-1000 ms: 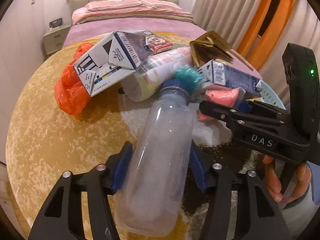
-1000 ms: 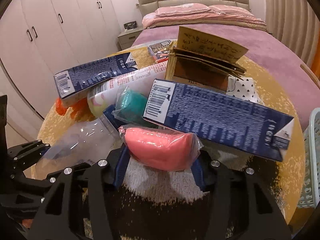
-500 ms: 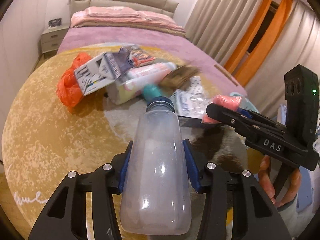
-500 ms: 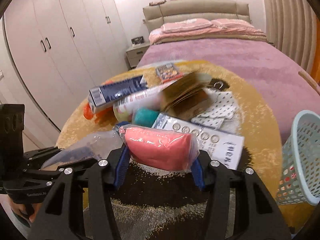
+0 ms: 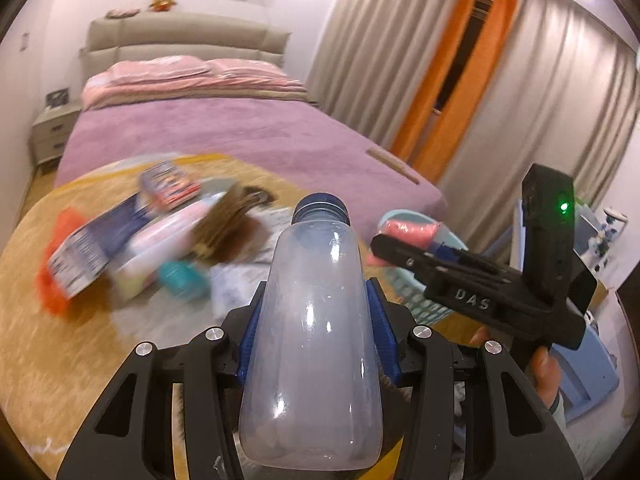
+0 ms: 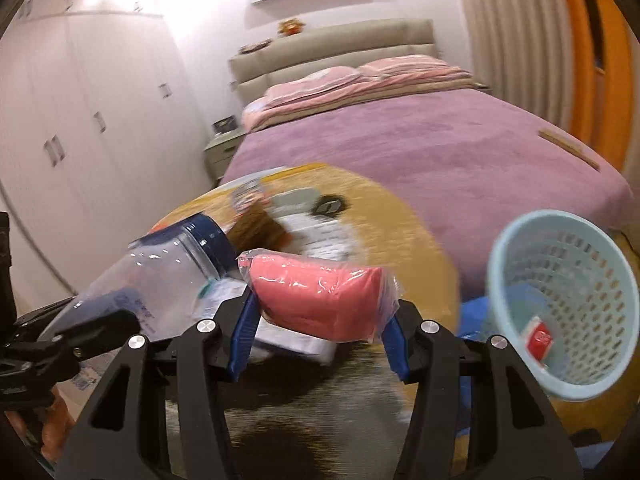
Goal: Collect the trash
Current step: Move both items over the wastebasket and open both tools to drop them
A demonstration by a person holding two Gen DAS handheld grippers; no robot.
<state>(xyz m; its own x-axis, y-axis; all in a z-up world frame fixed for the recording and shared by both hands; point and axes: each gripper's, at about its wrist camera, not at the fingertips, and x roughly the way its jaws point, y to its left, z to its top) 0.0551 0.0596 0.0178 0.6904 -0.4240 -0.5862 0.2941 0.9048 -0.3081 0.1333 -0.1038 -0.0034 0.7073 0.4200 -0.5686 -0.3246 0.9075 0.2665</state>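
Above the round yellow rug (image 5: 52, 360), two grippers, each gripping one item; left gripper (image 5: 314, 340) has its blue pads clamped narrow on both sides of one clear plastic bottle (image 5: 316, 344), smooth, rounded, glossy, long axis running along the fingers, dark blue threaded neck pointing away toward the bed (image 5: 224, 136), base nearest the camera; right gripper (image 6: 318, 328) holds at mid width on one pink soft pack in crinkly clear wrap (image 6: 320, 298), oblong, long axis lying crosswise between the pads, ends sticking out past both; a hand (image 5: 542, 368) shows under the right gripper's handle; one light blue plastic basket (image 6: 520, 320), round, perforated walls, stands on the floor to the right of the pink pack, one red-and-white scrap (image 6: 540, 338) lying inside it; on the rug, well behind both held items, a blurred heap: one navy-and-white carton (image 5: 92, 248), one orange plastic bag (image 5: 50, 288) under it, one pale pink-white tube (image 5: 160, 244), one teal cap (image 5: 180, 276), one brown folded paper piece (image 5: 228, 228), one small colourful box (image 5: 168, 188); further count unclear from blur.
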